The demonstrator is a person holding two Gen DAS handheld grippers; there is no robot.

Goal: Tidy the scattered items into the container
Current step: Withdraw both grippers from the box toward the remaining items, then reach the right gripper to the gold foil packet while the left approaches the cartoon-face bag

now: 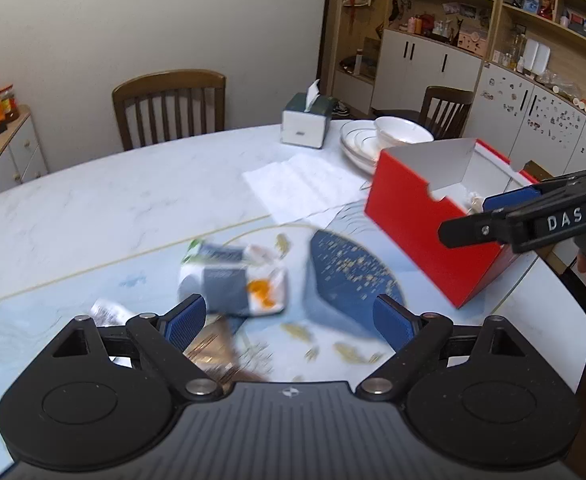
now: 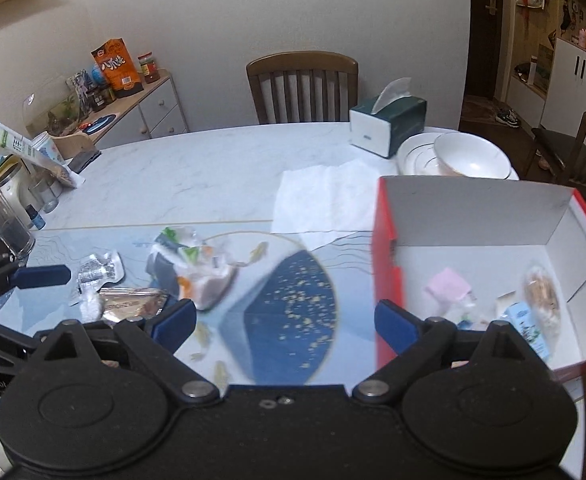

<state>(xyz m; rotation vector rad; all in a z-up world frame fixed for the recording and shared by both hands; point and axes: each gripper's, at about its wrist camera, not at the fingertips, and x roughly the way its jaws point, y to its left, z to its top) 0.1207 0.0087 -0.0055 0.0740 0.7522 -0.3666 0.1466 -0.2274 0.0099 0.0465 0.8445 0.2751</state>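
Left gripper (image 1: 291, 316) jaws wide apart, nothing between the blue pads; it hangs over the near table edge, just short of a blurred grey-and-white packet (image 1: 233, 280) with an orange patch. Silver wrapper (image 1: 107, 312) lies left of the packet, a brown foil pack (image 1: 213, 350) under the left finger. Right gripper (image 2: 285, 318) also spread wide and empty, above the dark blue patterned mat (image 2: 289, 312), its right finger at the near left wall of the red box (image 2: 385, 240). Box stands on the right of the table, open-topped, with a pink packet (image 2: 447, 286), a light blue carton (image 2: 527, 326) and a biscuit pack (image 2: 541, 294) inside. White napkin (image 2: 321, 196), tissue box (image 2: 389, 124) and bowl (image 2: 471, 156) farther back.
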